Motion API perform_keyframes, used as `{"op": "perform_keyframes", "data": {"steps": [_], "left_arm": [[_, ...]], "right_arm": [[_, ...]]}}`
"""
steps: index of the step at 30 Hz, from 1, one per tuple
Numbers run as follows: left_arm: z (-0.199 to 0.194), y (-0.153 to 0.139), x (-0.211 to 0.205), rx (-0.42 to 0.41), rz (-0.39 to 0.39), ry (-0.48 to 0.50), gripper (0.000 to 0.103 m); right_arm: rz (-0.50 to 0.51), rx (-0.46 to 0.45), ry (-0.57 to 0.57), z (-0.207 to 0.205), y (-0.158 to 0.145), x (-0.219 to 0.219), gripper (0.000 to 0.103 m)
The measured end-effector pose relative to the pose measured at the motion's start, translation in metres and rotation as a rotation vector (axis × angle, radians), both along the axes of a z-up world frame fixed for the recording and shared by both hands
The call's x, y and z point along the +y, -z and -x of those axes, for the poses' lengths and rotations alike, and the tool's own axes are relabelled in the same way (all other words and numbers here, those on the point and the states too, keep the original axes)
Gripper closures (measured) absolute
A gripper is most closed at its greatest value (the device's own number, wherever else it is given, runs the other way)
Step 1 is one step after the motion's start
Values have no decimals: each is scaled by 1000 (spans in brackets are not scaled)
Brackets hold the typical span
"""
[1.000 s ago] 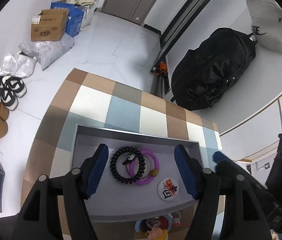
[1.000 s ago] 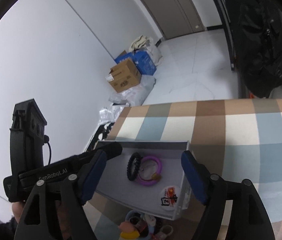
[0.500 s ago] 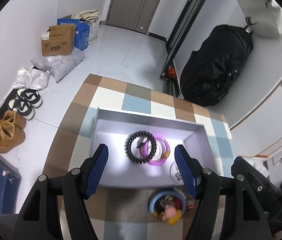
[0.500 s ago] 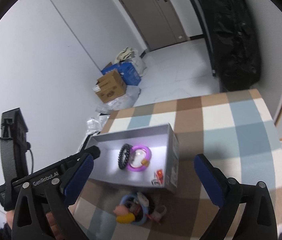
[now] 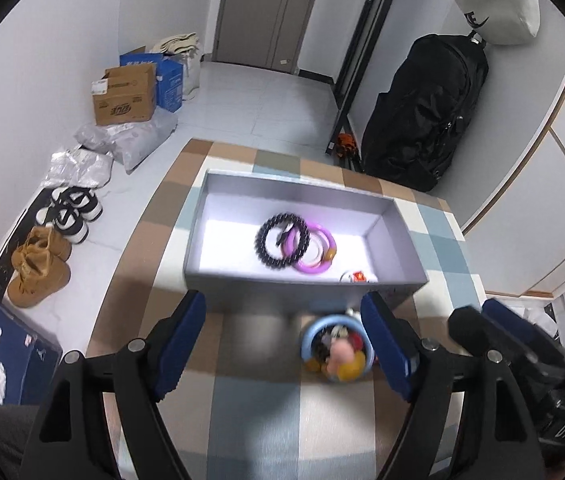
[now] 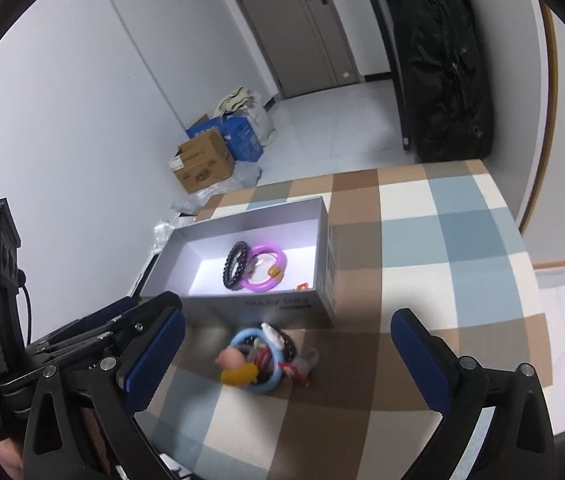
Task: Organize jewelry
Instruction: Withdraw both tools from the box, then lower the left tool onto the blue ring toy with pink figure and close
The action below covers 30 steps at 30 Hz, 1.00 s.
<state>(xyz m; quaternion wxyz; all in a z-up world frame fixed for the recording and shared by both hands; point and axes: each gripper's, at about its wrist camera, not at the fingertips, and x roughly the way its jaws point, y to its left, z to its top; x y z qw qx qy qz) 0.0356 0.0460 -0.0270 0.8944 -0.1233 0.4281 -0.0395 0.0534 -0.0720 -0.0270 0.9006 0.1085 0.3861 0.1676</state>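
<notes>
A grey box (image 5: 218, 292) (image 6: 242, 304) sits on the checkered tablecloth. Inside lie a black bead bracelet (image 5: 266, 248) (image 6: 234, 264), a purple ring bracelet (image 5: 314, 264) (image 6: 262, 284) and a small round badge (image 5: 354, 277). A pile of jewelry (image 5: 338, 350) (image 6: 258, 360) with a light blue ring and a yellow piece lies on the cloth just in front of the box. My left gripper (image 5: 286, 344) hangs over the cloth near the pile, its jaws opening with nothing gripped. My right gripper (image 6: 286, 364) stands wide open around the pile, above it.
The checkered tablecloth (image 6: 442, 240) stretches right of the box. On the floor beyond are cardboard boxes (image 5: 126, 94), plastic bags (image 5: 130, 140), shoes (image 5: 38, 268) and a black bag (image 5: 422, 112) against the wall. A door (image 5: 270, 8) is at the back.
Both grippers have drawn back from the box, so the whole box and the jewelry pile before it now show. Both pairs of jaws have spread wider.
</notes>
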Motion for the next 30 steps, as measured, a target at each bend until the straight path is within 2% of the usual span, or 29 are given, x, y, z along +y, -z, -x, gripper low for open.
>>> {"op": "perform_keyframes", "data": {"steps": [3, 8, 16, 19, 28, 30], "left_arm": [[10, 7, -2, 7, -20, -11, 26], [16, 14, -4, 40, -41, -5, 26], [18, 28, -21, 83, -106, 86, 26], [17, 30, -21, 90, -99, 98, 26], [8, 29, -20, 81, -4, 103, 27], [5, 28, -25, 76, 4, 116, 39]], "right_arm": [[9, -14, -8, 9, -2, -3, 0], [-5, 28, -25, 14, 7, -9, 0], [15, 52, -73, 18, 19, -13, 0], [13, 53, -78, 22, 20, -17, 0], [15, 70, -60, 22, 27, -29, 3], [5, 79, -50, 20, 28, -33, 3]]}}
